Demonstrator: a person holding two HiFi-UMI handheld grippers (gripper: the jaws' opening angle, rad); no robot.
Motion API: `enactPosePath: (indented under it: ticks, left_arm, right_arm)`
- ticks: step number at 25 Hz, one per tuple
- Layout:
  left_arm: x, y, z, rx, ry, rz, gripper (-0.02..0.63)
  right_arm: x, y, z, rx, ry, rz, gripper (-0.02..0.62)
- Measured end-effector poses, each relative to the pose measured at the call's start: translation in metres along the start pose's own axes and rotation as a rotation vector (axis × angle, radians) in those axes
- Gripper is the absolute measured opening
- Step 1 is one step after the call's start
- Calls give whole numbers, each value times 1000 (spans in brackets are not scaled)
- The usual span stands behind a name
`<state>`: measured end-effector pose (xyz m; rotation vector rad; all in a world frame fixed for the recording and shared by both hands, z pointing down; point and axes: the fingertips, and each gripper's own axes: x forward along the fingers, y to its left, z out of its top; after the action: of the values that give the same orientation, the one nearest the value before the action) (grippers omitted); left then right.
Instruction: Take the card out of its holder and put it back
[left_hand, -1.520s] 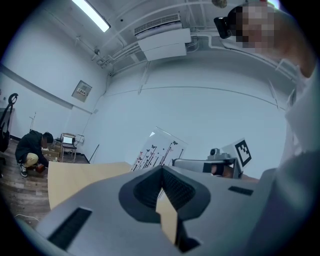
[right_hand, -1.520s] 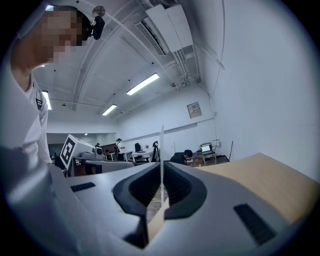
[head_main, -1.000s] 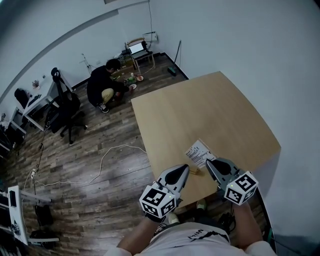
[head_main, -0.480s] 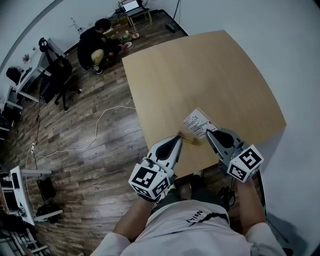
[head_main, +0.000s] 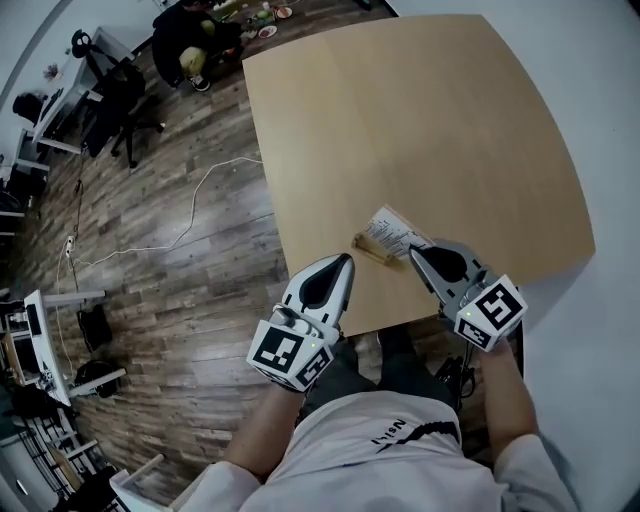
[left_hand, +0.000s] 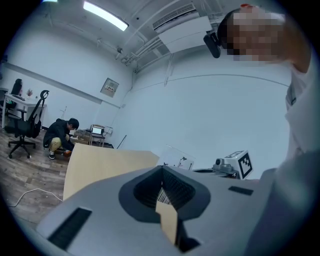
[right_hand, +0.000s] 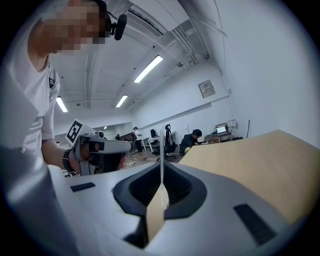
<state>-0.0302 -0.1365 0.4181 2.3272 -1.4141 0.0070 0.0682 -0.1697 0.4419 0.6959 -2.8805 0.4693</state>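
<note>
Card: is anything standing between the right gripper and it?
Nothing visible does. In the head view the right gripper reaches the near edge of the card, which stands in its wooden holder. The right gripper view shows the card's thin edge rising between jaws that look closed on it.

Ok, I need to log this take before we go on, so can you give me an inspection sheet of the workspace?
Surface: pale wooden table, in good light.
Job's things: printed card standing in a small wooden holder, close to the table's near edge.
Clutter: nothing seen on the table.
Grippers: left gripper shut and empty, its tip just short of the holder. The right gripper is at the card's edge with its jaws nearly together; whether it grips the card cannot be told.
Cables: white cable looped on the floor left of the table.
Surroundings: wood-plank floor, office chair, a crouching person far off.
</note>
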Motion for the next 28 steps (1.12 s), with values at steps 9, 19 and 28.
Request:
enactPosePath:
  ticks: [9,19,28]
  left_arm:
    - [8,21,-43,-22,36,109,12]
    - [12,40,-79,-51,74,167,12]
    - [8,44,-92,-59,90,184,12]
  right_arm:
    - [24,-21,-64,7,64,86,25]
    - [53,-32,-130,4,134,118,25]
    - [63,-33,-147,-27,150,138,25]
